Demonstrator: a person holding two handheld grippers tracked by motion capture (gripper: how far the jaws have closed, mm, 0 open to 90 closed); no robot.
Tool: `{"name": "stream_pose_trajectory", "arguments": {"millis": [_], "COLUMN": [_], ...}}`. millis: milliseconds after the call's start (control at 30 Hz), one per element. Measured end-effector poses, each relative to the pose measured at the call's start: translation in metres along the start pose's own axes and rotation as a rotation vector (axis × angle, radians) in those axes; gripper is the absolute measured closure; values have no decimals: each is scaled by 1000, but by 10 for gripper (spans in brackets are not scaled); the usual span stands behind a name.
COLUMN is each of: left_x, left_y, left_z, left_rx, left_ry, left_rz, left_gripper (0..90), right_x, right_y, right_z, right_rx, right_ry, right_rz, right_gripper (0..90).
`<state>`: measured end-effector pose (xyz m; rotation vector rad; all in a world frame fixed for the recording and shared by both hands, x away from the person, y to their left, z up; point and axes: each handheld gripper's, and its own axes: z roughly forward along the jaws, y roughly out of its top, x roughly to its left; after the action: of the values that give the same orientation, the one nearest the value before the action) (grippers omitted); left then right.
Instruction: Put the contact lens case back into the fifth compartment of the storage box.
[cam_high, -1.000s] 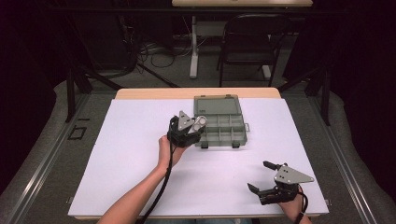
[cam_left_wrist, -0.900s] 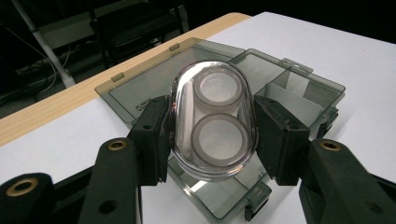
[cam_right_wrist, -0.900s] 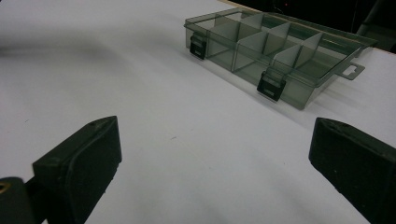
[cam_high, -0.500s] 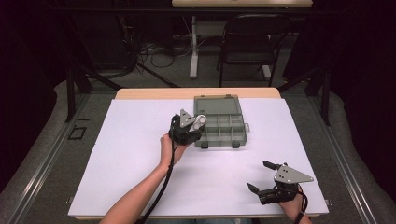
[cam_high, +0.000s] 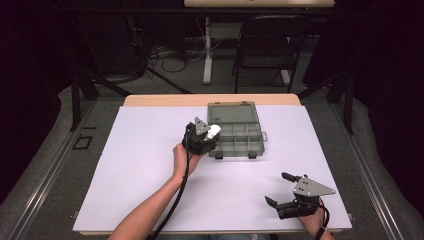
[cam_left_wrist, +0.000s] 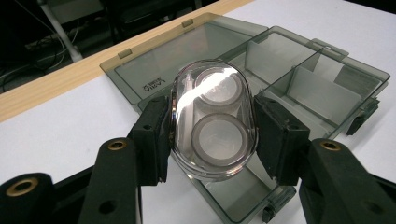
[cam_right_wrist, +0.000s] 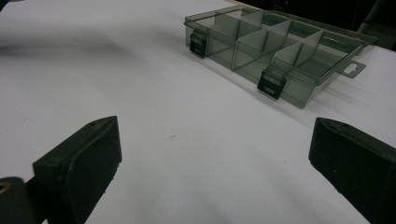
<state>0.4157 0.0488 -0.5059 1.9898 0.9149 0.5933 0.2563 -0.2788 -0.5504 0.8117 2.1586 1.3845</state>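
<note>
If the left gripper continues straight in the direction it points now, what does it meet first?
Probably the organizer box. The left gripper, shut on a clear case, points over the open box's near compartments, with the lid beyond. Depth is unclear, so which compartment is uncertain.

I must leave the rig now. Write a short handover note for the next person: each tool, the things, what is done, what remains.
Left tool: shut on the clear oval case, held above the open organizer box, over its left end.
Right tool: open, holding nothing, near the table's front right corner.
Done: case picked up, box lid open.
Left: probably lower the case into a compartment and release it; none holds it yet.
</note>
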Motion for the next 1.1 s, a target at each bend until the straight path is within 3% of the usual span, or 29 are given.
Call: {"name": "stream_pose_trajectory", "arguments": {"millis": [667, 1100], "left_x": [1, -6], "left_y": [-5, -9], "left_z": [6, 13], "left_rx": [78, 127], "left_ry": [18, 27], "left_rz": [-3, 37], "left_gripper": [492, 492], "right_x": [0, 0], "right_y": [0, 0], "right_z": [0, 0], "right_rx": [2, 1], "right_ry": [1, 3], "right_rz": [-3, -2], "right_gripper": [24, 24]}}
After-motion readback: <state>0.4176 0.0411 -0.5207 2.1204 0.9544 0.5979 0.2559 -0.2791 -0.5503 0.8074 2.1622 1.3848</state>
